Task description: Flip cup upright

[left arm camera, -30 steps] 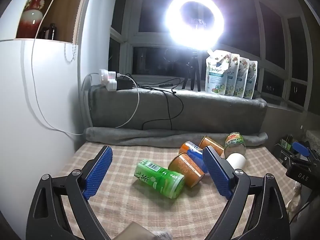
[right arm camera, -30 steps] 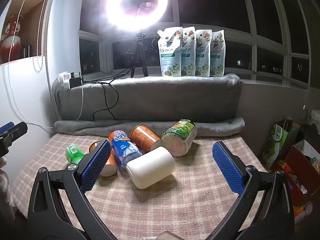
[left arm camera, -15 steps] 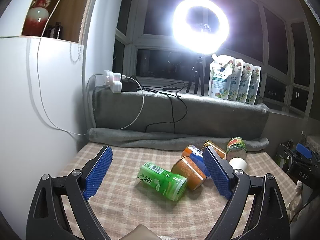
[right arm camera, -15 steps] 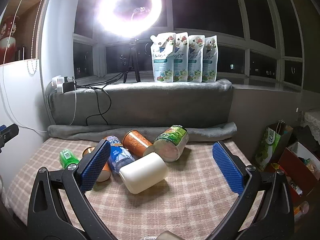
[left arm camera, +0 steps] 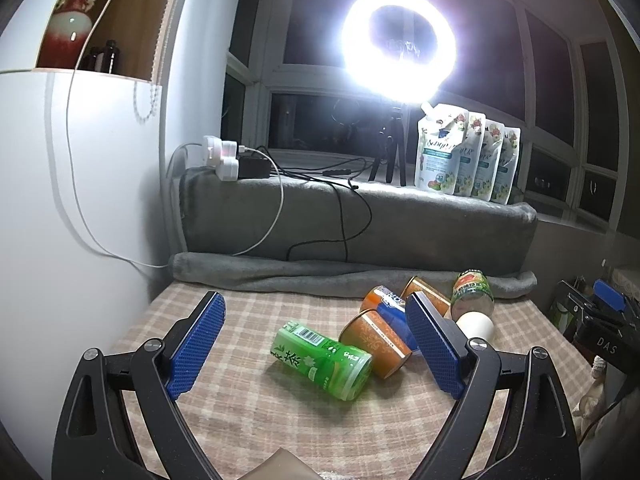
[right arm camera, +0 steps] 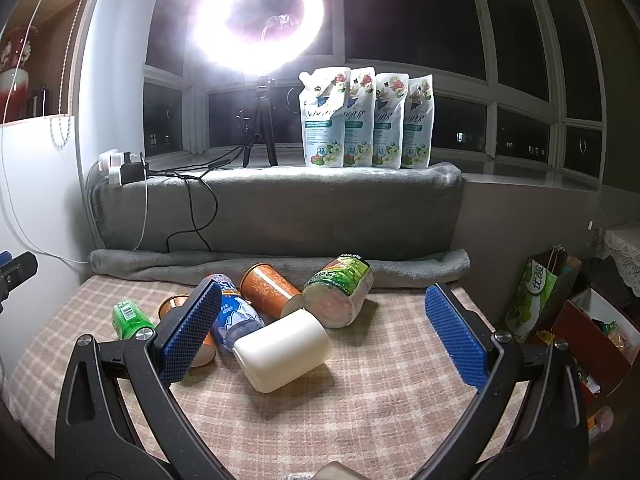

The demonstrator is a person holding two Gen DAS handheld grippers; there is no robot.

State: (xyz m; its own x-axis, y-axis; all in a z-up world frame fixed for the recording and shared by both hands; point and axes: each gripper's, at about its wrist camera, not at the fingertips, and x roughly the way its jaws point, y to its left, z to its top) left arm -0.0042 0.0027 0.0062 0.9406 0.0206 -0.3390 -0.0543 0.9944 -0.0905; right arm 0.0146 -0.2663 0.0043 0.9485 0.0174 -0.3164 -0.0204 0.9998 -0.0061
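Observation:
Several cups and cans lie on their sides on a checked cloth. A white cup (right arm camera: 282,350) lies nearest my right gripper (right arm camera: 324,336), which is open and empty just short of it. Behind it lie an orange patterned cup (right arm camera: 268,290), a green-labelled jar (right arm camera: 340,294), a blue can (right arm camera: 236,316) and a green can (right arm camera: 130,318). In the left wrist view the green can (left arm camera: 320,360) lies ahead of my open, empty left gripper (left arm camera: 316,344), with an orange cup (left arm camera: 376,342) beside it and the white cup (left arm camera: 476,324) further right.
A grey blanket roll (right arm camera: 280,268) and padded ledge (right arm camera: 280,208) back the table. Refill pouches (right arm camera: 366,120), a ring light on a tripod (right arm camera: 258,20) and a power strip with cables (left arm camera: 228,160) stand on the ledge. A white wall (left arm camera: 80,220) is left; bags and boxes (right arm camera: 560,304) are right.
Both views have shifted slightly: the objects sit a little lower and farther in frame, as both grippers tilted up and drew back a bit. Nothing on the table moved.

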